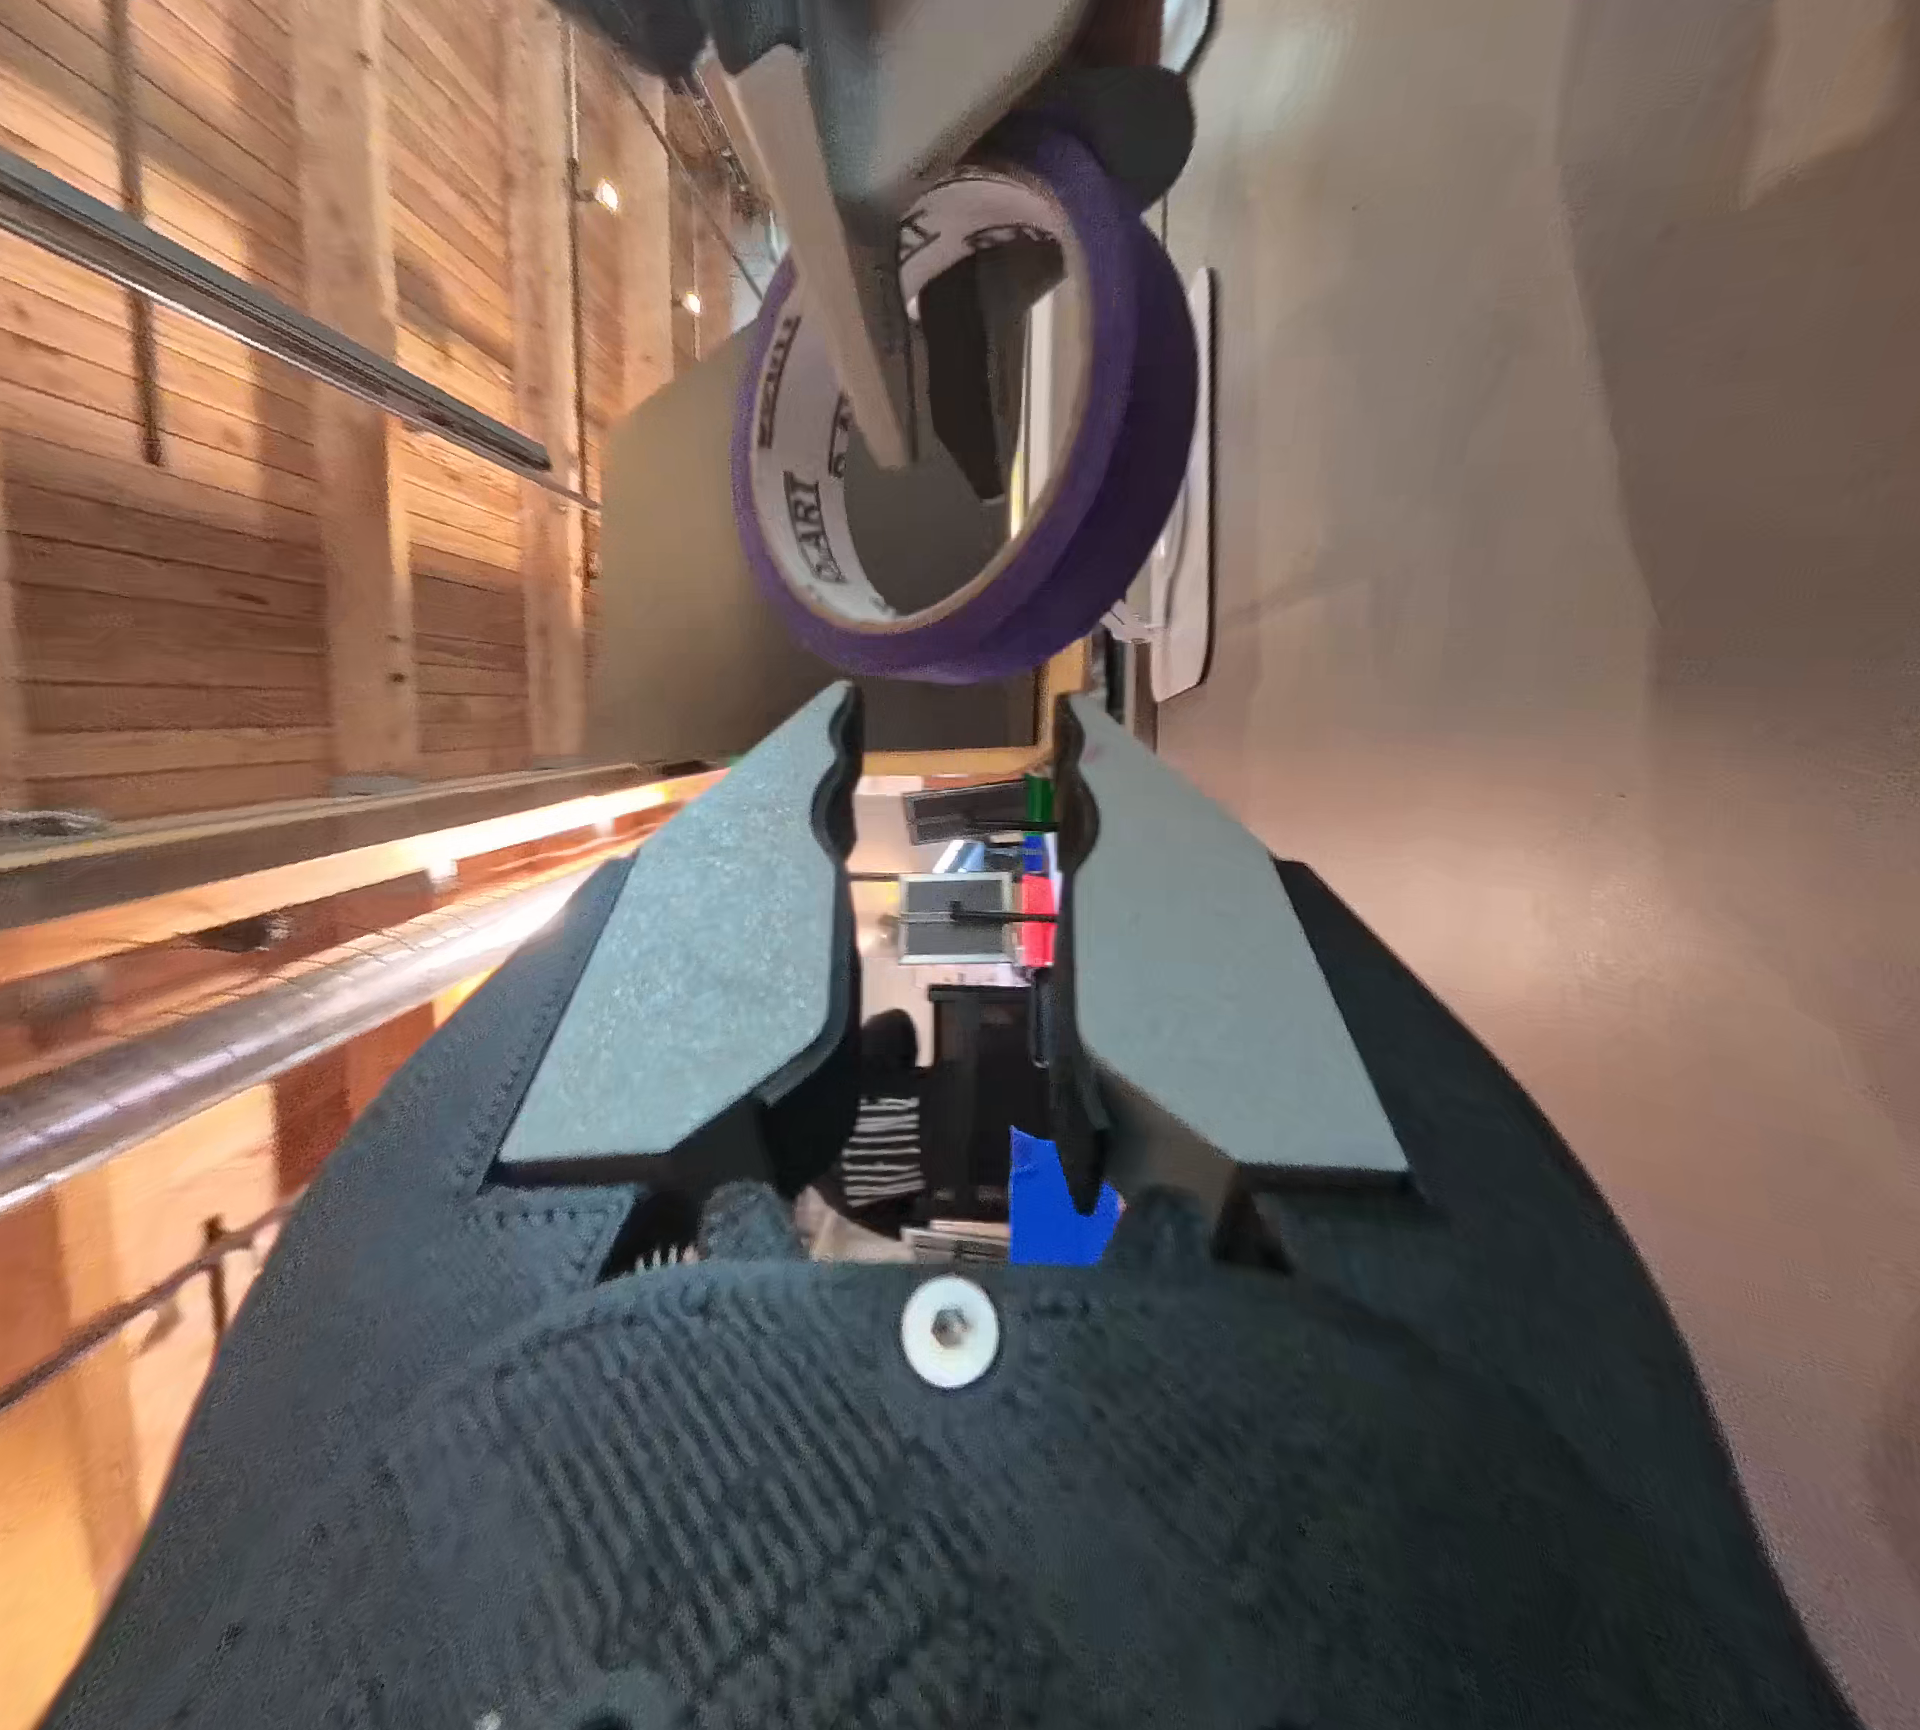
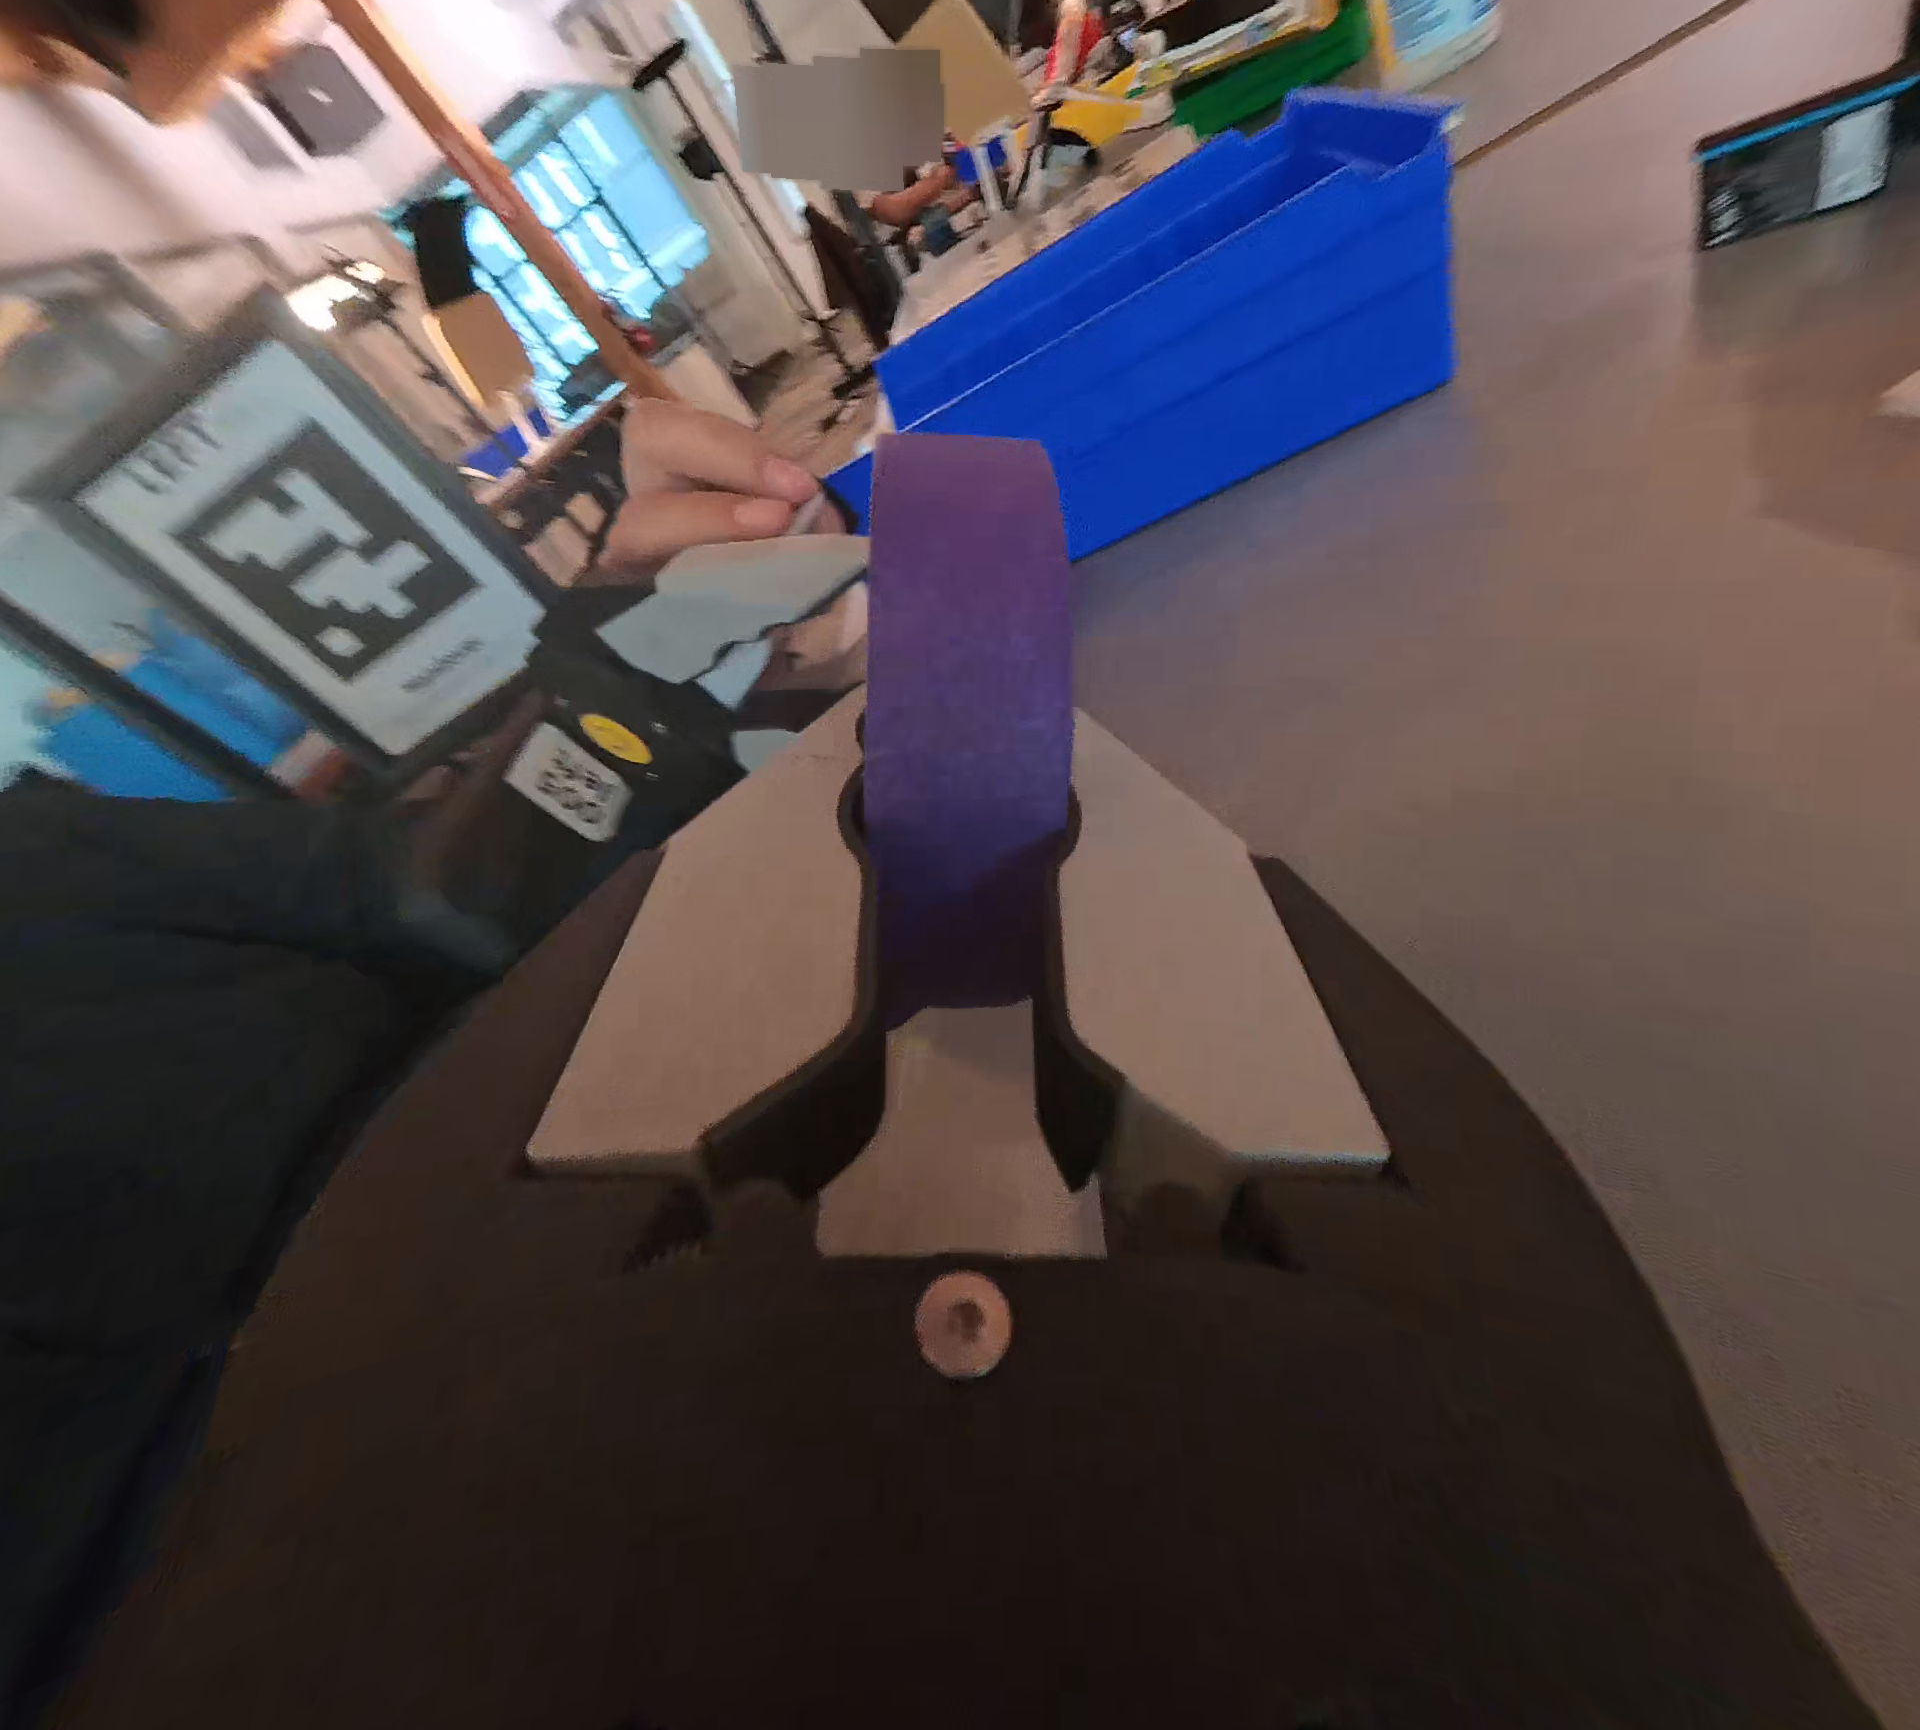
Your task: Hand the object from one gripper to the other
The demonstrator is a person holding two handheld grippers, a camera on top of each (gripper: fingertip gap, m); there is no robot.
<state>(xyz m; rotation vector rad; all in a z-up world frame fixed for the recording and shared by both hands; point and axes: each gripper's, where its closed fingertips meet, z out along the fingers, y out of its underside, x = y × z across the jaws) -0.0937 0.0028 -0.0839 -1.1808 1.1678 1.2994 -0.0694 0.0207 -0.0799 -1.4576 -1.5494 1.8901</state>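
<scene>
Clearly one purple tape roll (image 2: pixel 966 704), two grippers.

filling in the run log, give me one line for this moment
stage: handover pending | right gripper: shut on purple masking tape roll | left gripper: jaws open, just below roll, not touching | blue plastic bin: on table

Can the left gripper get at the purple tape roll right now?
Probably yes: the left gripper is open just below the purple tape roll, nothing between them. The right gripper holds its upper part.
</scene>
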